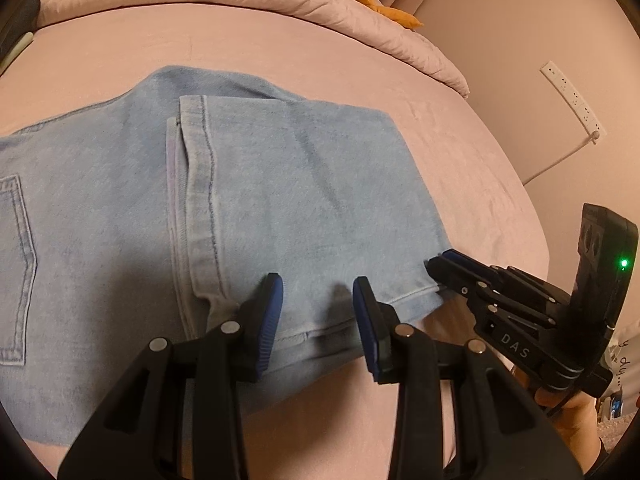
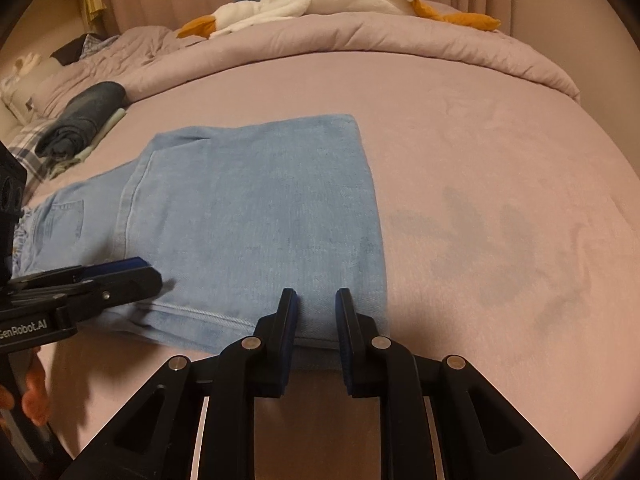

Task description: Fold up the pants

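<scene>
Folding the pale blue pants further calls for a hold on their near edge, where both grippers now sit. The pants lie flat on the pink bed, already doubled over, with a hemmed edge running across the top layer. The left gripper has its jaws parted a little over the near edge, holding nothing. The right gripper stands near the right-hand corner, jaws narrowly apart with no denim visibly pinched. Both should, I judge, catch every layer before lifting, and rise together so the corner stays square. Beyond the far edge the bed is bare up to the rumpled duvet; a dark rolled garment lies well apart on the left.
</scene>
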